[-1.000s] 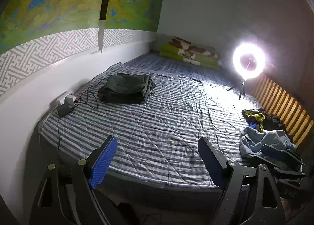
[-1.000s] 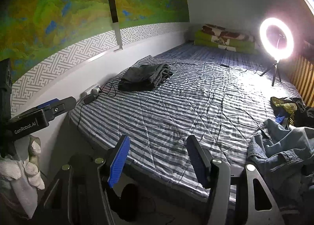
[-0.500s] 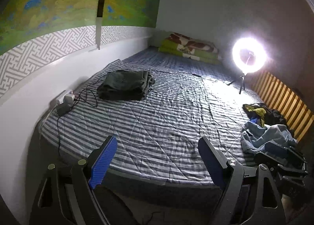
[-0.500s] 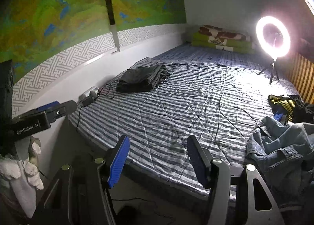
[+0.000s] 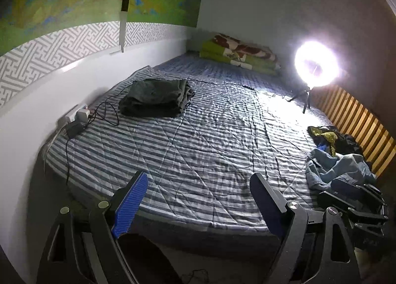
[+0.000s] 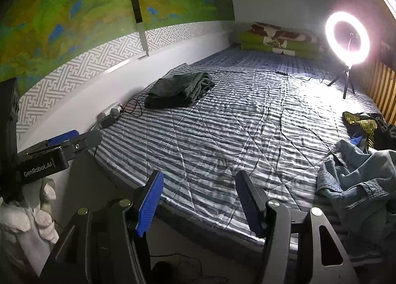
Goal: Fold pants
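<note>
pulling back from the bed (image 5: 198,140), both grippers — left gripper (image 5: 198,200), right gripper (image 6: 199,200) — hung with jaws wide and empty. folded dark pants (image 5: 156,97) lay near the wall; crumpled jeans (image 6: 358,180), at the right edge, looked next.

The bed (image 5: 198,140) fills the middle of both views, its left side along the wall (image 5: 37,101). On its far left part lie the folded pants (image 5: 156,97), and just left of them, at the wall, a power strip (image 5: 75,117) with cables. At the far end rests a folded blanket (image 5: 237,55). A ring light (image 6: 347,37) stands on the far right part of the bed. At the near right edge lies a heap of jeans (image 6: 358,180) — behind it, touching, another garment (image 6: 363,124). Both grippers are before the near edge, the left gripper (image 5: 198,200) to the left of the right gripper (image 6: 199,200).
</note>
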`<act>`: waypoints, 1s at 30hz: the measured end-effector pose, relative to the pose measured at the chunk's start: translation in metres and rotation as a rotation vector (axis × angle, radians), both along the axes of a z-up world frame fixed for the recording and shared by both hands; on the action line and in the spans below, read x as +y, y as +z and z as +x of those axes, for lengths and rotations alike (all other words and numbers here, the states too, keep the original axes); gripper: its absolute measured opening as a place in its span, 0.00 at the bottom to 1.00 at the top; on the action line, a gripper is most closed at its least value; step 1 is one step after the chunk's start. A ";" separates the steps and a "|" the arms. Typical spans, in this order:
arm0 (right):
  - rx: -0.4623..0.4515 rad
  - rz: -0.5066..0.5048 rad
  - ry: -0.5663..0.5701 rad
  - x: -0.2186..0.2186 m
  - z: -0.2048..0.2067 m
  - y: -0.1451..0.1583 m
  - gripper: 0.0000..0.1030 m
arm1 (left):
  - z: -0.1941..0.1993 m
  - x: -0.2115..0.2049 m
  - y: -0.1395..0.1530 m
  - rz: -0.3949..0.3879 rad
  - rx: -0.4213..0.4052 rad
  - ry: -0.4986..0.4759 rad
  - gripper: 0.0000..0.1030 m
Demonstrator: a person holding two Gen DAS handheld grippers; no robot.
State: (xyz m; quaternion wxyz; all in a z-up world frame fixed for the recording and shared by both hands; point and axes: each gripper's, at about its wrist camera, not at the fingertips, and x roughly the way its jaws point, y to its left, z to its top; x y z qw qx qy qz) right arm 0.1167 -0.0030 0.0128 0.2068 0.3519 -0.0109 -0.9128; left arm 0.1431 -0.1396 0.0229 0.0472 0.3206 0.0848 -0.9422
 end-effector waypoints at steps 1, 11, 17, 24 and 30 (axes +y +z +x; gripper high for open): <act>0.001 -0.003 0.001 0.001 0.001 0.000 0.55 | 0.001 0.001 0.001 -0.001 0.001 0.002 0.84; 0.004 -0.006 -0.015 0.007 0.000 0.004 0.55 | -0.005 0.009 0.001 -0.006 -0.001 -0.021 0.84; -0.003 -0.006 -0.004 0.003 -0.001 0.004 0.55 | -0.003 0.007 0.001 -0.002 0.001 -0.015 0.84; 0.010 0.001 0.001 -0.002 0.001 0.007 0.55 | 0.000 0.003 0.003 -0.002 0.007 -0.011 0.84; 0.005 0.004 0.000 -0.002 0.001 0.005 0.55 | 0.003 0.000 0.003 0.001 0.009 0.001 0.84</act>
